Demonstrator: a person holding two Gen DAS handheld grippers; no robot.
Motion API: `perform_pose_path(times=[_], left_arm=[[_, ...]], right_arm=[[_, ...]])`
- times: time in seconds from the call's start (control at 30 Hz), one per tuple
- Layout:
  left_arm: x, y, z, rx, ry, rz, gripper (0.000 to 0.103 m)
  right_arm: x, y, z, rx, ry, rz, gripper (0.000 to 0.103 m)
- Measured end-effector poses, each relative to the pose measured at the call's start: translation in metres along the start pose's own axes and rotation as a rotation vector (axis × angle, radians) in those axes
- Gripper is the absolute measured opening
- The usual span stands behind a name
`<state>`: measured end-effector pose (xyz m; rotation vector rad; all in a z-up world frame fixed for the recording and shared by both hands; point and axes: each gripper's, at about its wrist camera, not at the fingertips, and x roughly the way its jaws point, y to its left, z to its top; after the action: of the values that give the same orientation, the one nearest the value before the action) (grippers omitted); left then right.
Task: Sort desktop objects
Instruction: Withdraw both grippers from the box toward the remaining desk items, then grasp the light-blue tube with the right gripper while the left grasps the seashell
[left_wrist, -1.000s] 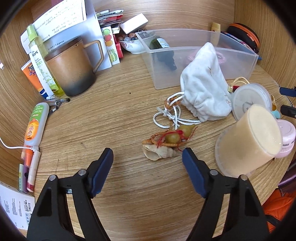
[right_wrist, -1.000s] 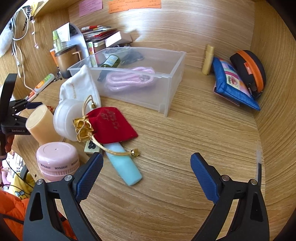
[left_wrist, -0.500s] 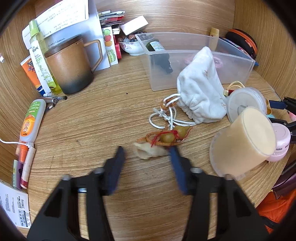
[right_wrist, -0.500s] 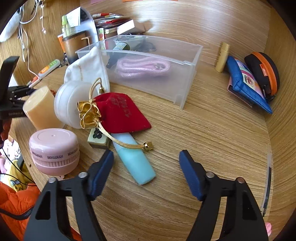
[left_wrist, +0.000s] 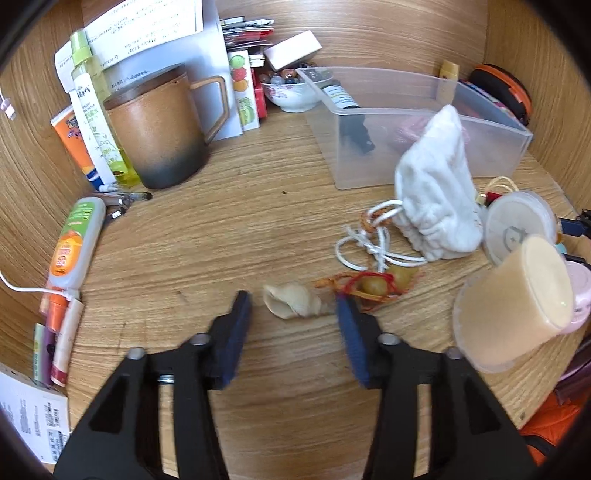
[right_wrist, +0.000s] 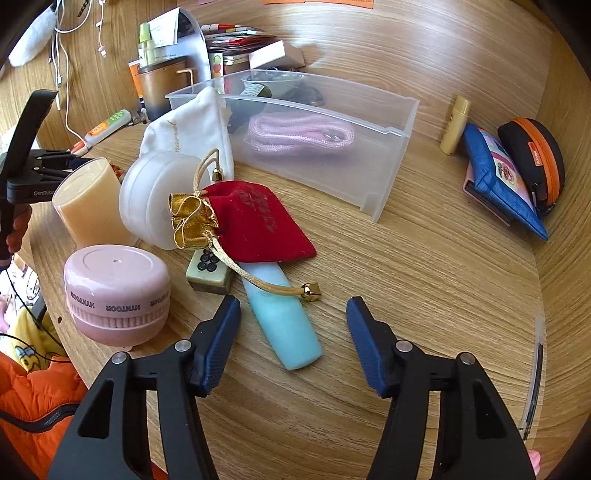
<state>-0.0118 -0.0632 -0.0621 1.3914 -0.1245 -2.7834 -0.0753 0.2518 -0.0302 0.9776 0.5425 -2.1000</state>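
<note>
Blue pads of your left hand-held gripper (left_wrist: 293, 308) stand apart and are opening, with the pale seashell (left_wrist: 293, 304) lying on the wooden surface (left_wrist: 221, 236) between their tips; neither pad presses on it. Just ahead and to the right lie the beads on red cord (left_wrist: 382, 284), then the white drawstring pouch (left_wrist: 436, 199) against the clear plastic bin (left_wrist: 491, 125).

From your right wrist, your right hand-held gripper (right_wrist: 293, 317) is released but closing, grasping nothing; the light blue tube (right_wrist: 284, 321) lies between its pads, nearer the left one. Its far end is tucked under the red velvet pouch (right_wrist: 258, 221) just ahead.
</note>
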Motion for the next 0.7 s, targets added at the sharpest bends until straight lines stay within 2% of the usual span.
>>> perform_pose_path(times=[0.07,0.17,0.27,0.47,0.6,0.7], left_arm=[[0.0017,0.0007,0.0011,0.007,-0.007,0.004,0.061],[0.0028,0.0009,0.0026,0.010,-0.012,-0.003,0.061],[0.0016,-0.0003,0.0025,0.018,-0.023,-0.012,0.055],[0.0009,0.0021,0.0043,-0.010,-0.024,-0.043,0.048],[0.0008,0.0031,0.0022,-0.029,-0.029,-0.056,0.037],[0.0021,0.0076,0.0012,-0.065,-0.035,-0.041,0.034]], right_arm=[[0.0001,0.0004,0.0000,-0.003,-0.003,0.003,0.055],[0.0000,0.0024,-0.0002,-0.007,-0.008,0.025,0.046],[-0.0003,0.0052,-0.0001,-0.017,-0.011,0.032,0.042],[-0.0015,0.0062,-0.0008,-0.017,-0.003,0.062,0.023],[-0.0031,0.0026,-0.0027,0.006,0.003,0.045,0.023],[-0.0046,-0.0037,-0.0049,0.033,0.007,0.024,0.023]])
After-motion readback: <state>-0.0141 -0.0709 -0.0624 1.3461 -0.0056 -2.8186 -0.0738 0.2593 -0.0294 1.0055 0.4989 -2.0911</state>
